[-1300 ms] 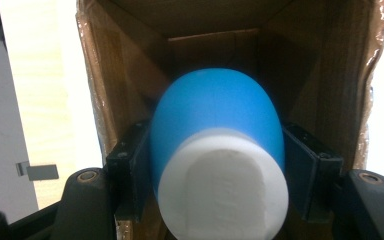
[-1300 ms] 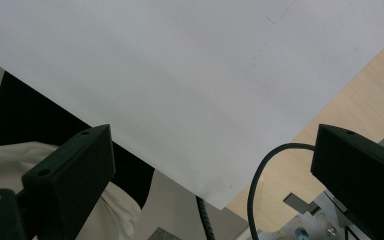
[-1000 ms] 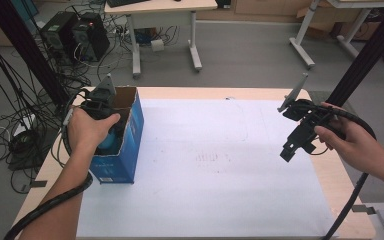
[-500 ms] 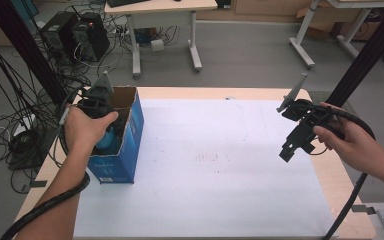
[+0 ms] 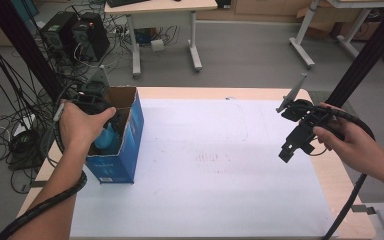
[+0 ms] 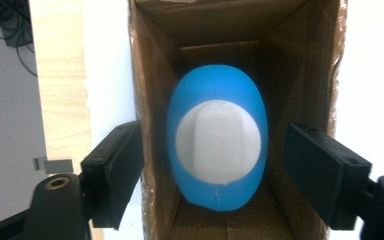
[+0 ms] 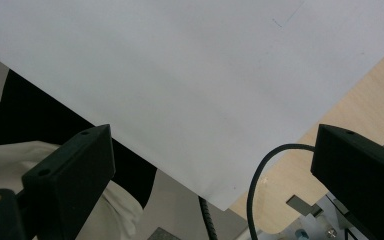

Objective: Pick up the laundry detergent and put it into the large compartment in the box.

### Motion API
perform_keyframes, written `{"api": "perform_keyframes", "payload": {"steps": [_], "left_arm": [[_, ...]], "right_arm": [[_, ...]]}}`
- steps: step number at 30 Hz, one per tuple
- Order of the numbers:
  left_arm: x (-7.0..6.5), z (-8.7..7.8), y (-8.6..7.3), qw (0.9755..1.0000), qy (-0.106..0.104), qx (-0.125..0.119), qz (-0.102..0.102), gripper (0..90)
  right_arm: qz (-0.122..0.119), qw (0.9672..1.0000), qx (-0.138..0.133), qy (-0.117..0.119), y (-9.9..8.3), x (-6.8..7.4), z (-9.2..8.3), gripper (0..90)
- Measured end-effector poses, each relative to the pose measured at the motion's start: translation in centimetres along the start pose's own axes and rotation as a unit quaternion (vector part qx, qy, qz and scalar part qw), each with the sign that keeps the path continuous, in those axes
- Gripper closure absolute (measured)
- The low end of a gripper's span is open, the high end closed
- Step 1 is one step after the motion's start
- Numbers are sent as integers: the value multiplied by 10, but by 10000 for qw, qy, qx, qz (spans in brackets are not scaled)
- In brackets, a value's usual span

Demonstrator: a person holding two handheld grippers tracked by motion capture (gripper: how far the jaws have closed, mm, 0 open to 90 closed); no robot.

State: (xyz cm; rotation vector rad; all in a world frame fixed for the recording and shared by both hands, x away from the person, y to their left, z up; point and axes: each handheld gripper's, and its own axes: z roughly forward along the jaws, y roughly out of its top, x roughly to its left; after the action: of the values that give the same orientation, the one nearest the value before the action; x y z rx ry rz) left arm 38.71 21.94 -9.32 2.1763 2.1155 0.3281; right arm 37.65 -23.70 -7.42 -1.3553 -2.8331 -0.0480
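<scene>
An open blue cardboard box [image 5: 122, 150] stands at the table's left. Inside it stands a blue bottle [image 6: 218, 145] with a white cap [image 6: 218, 141], seen from above; its blue body [image 5: 105, 139] peeks out of the box in the high view. My left gripper [image 6: 215, 175] hangs over the box mouth, open, one jaw outside the left wall and the other at the right wall, apart from the bottle. My right gripper [image 5: 291, 150] hovers open over the table's right side, pointing down at the white sheet [image 7: 190, 75], with nothing between its jaws.
A white sheet [image 5: 215, 165] covers most of the wooden table [image 5: 335, 200]. Black cables [image 5: 350, 200] trail from both grippers. Beyond the table are desks, computer towers [image 5: 75, 35] and tangled wires on the floor at the left.
The left hand with its gripper has shifted slightly over the box mouth. The right gripper has barely moved.
</scene>
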Motion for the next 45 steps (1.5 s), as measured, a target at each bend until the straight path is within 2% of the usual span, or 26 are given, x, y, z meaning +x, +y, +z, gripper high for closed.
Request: {"api": "perform_keyframes", "payload": {"steps": [9, 16, 19, 25, 28, 38, 45], "left_arm": [[4, -24, -5, 9998, -45, -197, -83, 102], [1, -40, -8, 9993, -87, -364, -65, 84], [-5, -52, -9, 9988, -98, -487, 2, 76], [-16, -63, -9, 9980, -130, -601, 114, 75], [-26, -68, -8, 9976, -153, -648, 189, 75], [-46, -74, -3, 9966, -241, -683, 403, 43], [-54, -76, -1, 9959, -283, -701, 488, 43]], "right_arm": [[-36, 10000, -43, -7, -1, 3, -4, 35], [-20, 10000, -64, -13, -2, 3, -6, 35], [3, 10000, -67, -12, -4, 3, -8, 36], [41, 9999, -111, -19, -8, 1, -13, 36], [56, 9999, -132, -24, -10, 1, -16, 35], [86, 9998, -191, -7, -18, -2, -20, 35], [101, 9997, -221, 21, -19, -6, -20, 35]]}}
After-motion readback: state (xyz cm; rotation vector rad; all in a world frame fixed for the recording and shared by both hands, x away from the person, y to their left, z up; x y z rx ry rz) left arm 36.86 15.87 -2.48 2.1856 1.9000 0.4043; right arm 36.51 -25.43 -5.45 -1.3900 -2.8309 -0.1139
